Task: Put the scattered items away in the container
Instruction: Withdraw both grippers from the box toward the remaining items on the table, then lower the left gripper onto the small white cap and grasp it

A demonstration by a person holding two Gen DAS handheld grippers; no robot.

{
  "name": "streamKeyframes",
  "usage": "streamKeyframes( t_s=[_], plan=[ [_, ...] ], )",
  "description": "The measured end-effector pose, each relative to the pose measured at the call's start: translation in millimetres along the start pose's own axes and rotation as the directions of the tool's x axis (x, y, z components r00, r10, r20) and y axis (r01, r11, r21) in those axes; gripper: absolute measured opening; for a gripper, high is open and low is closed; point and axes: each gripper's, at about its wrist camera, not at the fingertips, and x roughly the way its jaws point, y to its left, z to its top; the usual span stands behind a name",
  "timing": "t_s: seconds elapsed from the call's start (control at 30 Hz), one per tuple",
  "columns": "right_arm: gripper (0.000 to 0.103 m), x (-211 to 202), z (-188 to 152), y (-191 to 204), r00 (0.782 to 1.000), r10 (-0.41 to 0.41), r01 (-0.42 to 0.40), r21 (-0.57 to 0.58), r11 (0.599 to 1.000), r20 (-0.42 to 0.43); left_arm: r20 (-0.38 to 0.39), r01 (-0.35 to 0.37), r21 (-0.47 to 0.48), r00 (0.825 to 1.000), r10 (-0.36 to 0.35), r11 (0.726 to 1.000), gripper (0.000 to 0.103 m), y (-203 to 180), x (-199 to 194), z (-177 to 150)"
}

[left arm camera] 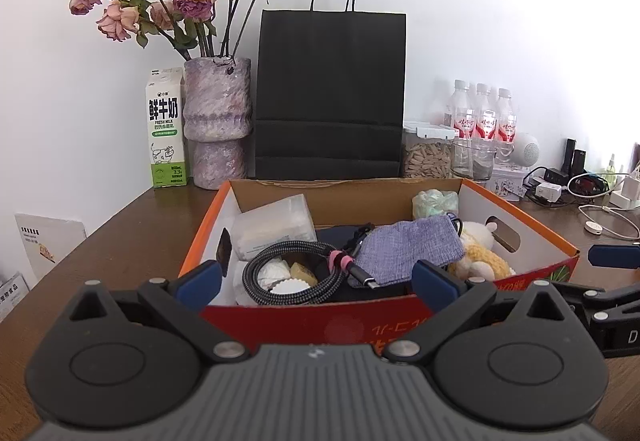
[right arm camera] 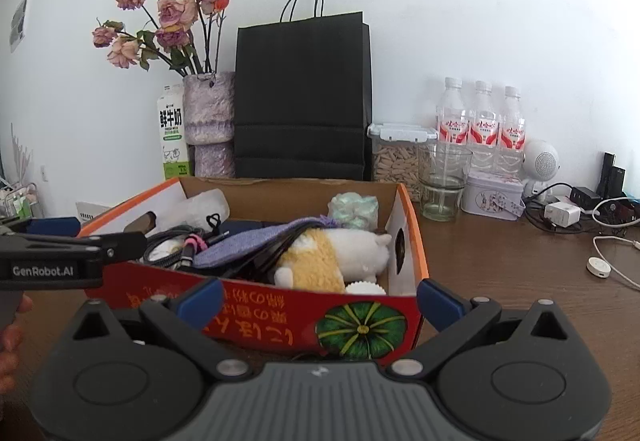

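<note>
An open red-and-orange cardboard box [left arm camera: 344,321] sits on the brown table and shows in the right wrist view too [right arm camera: 280,317]. Inside lie a coiled braided cable [left arm camera: 280,273], a blue-grey fabric pouch [left arm camera: 408,249], a plush toy [right arm camera: 332,257], a clear plastic box [left arm camera: 276,229] and a pale green bundle [left arm camera: 436,203]. My left gripper [left arm camera: 318,283] is open and empty, just in front of the box's near wall. My right gripper [right arm camera: 320,299] is open and empty at the box's near right corner.
Behind the box stand a black paper bag [left arm camera: 330,93], a vase of dried roses [left arm camera: 218,125] and a milk carton [left arm camera: 166,133]. At the back right are a seed jar [right arm camera: 396,157], a glass [right arm camera: 442,181], three bottles [right arm camera: 482,121], a tin [right arm camera: 494,197], chargers and cables [right arm camera: 580,209].
</note>
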Motion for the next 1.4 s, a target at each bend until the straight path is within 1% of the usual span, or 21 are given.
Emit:
streamKeyframes(
  t_s=[0.1,0.27,0.43,0.63,0.73,0.8,0.9,1.1,1.4],
  plan=[
    [0.103,-3,-8,1,1.0,-0.002,0.002,-0.008,1.0,-0.029,-0.02,0.0,0.008,1.0,0.0,1.0,0.103,0,-4,-6],
    [0.103,-3,-21,3,0.994,0.02,-0.022,-0.022,1.0,-0.107,-0.1,0.013,0.044,0.995,-0.008,0.999,0.103,-7,-5,-18],
    [0.103,0,-29,6,0.988,-0.003,-0.004,-0.046,0.999,-0.156,-0.143,0.035,0.073,0.989,-0.025,0.997,0.103,-12,-6,-28],
    [0.103,8,-36,8,0.977,-0.019,0.008,-0.054,0.999,-0.212,-0.231,0.033,0.076,0.973,-0.014,0.997,0.103,-14,2,-37],
    [0.103,11,-36,6,0.972,-0.032,0.024,-0.039,0.999,-0.234,-0.248,0.029,0.077,0.969,-0.009,0.997,0.103,-14,3,-40],
    [0.103,17,-37,-1,0.964,-0.029,0.03,0.0,1.0,-0.266,-0.256,0.027,0.08,0.967,-0.006,0.996,0.103,-14,5,-41],
    [0.103,17,-37,-3,0.963,-0.042,0.049,0.019,0.999,-0.268,-0.274,0.026,0.083,0.962,-0.003,0.996,0.103,-15,7,-43],
    [0.103,17,-38,-3,0.962,-0.042,0.049,0.019,0.999,-0.268,-0.308,0.021,0.073,0.951,0.002,0.997,0.103,-14,13,-44],
    [0.103,17,-38,-3,0.962,-0.042,0.049,0.02,0.999,-0.268,-0.321,0.021,0.035,0.947,-0.009,0.999,0.103,-15,21,-42]
  ],
)
